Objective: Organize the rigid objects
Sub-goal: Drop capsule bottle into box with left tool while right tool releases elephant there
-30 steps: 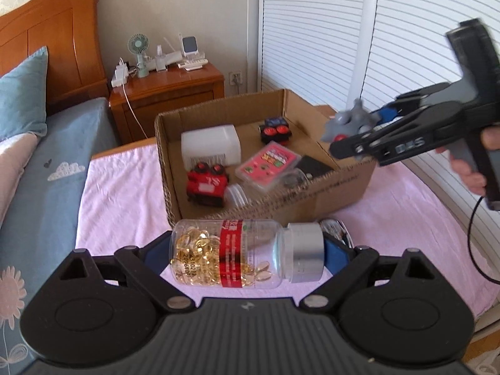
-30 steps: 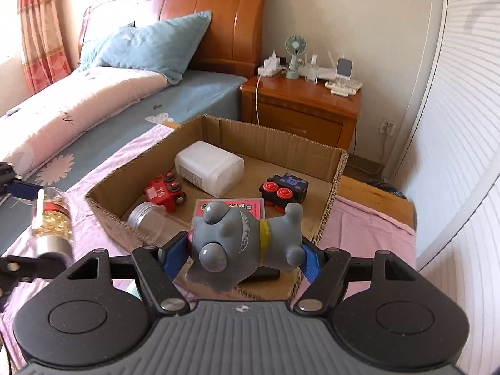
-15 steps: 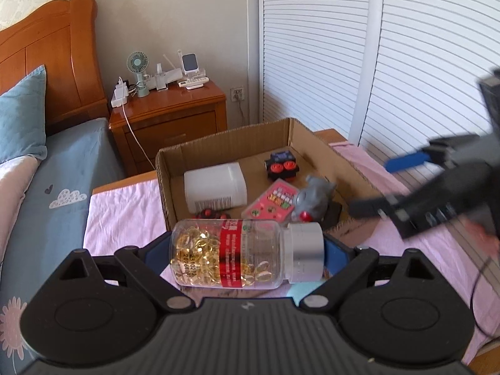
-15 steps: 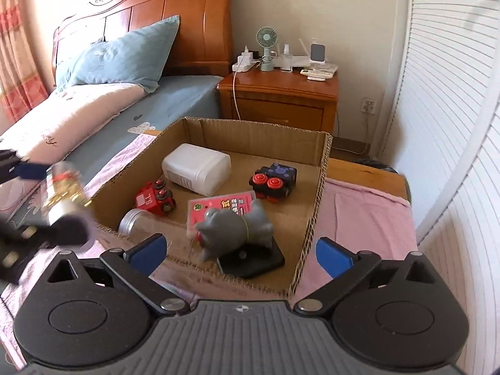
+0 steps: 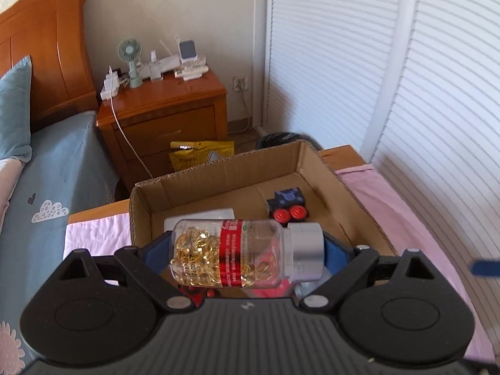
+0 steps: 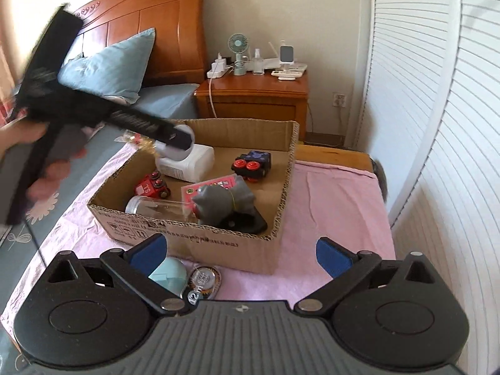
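Observation:
My left gripper (image 5: 247, 254) is shut on a clear pill bottle (image 5: 243, 253) with gold capsules, a red label and a silver cap, held sideways above the cardboard box (image 5: 218, 172). In the right wrist view the left gripper (image 6: 175, 139) hovers over the box's far left corner (image 6: 193, 237). My right gripper (image 6: 240, 251) is open and empty, in front of the box. The grey toy (image 6: 222, 201) lies in the box on a black item and a pink card pack (image 6: 209, 187).
The box also holds a white container (image 6: 187, 164), a red toy car (image 6: 151, 187), a black toy with red wheels (image 6: 251, 164) and a clear jar (image 6: 150, 206). A teal object (image 6: 168, 276) and a round tin (image 6: 203, 279) lie on the pink cloth. Nightstand and bed behind.
My right gripper opened, dropped the grey toy into the box and pulled back. My left gripper carried the pill bottle forward and up over the box.

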A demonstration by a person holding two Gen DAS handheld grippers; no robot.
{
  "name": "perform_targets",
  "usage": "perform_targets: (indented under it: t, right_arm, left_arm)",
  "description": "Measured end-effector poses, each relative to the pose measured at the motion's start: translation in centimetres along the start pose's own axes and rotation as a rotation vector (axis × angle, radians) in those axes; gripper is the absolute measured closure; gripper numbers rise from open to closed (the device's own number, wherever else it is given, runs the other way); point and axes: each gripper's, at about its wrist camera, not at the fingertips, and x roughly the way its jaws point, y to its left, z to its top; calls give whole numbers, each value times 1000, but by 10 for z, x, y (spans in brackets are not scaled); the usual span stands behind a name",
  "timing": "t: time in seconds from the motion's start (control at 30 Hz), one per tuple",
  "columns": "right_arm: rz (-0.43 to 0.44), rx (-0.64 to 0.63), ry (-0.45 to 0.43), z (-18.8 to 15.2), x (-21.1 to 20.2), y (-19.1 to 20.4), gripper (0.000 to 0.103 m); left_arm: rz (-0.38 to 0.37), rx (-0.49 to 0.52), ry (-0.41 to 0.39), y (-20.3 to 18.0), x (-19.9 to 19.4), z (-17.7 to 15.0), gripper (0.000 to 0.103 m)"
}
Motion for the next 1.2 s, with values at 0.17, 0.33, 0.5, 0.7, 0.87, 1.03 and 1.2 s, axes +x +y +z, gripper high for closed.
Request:
perform_targets:
  t: [0.17,0.33,0.5,0.7,0.87,1.03,1.2]
  right_arm:
    - [-25,30,4,-3,0,-7,0]
    - [-50,43,17,-3,4,-12,0]
    - [-54,33,26,-4,7,-9,0]
    - [-40,22,27,-2,6,-2,0]
    - [-28,12,9,-3,-4,4,0]
    - [-36,18,17,-3,-2,3,0]
    - [-31,22,21,-2,2,3,0]
  left_arm:
    - [50,-44,42,14,41,18,9]
    - [104,-93,60,31,70,26,9]
    - [136,-109,59,40,75,26,7]
    - [140,-91,32,42,56,26,7]
    - [133,-104,57,42,51,25,7]
    - [87,-106,69,42,42,18,7]
    - [6,-103,129,35,50,12,7]
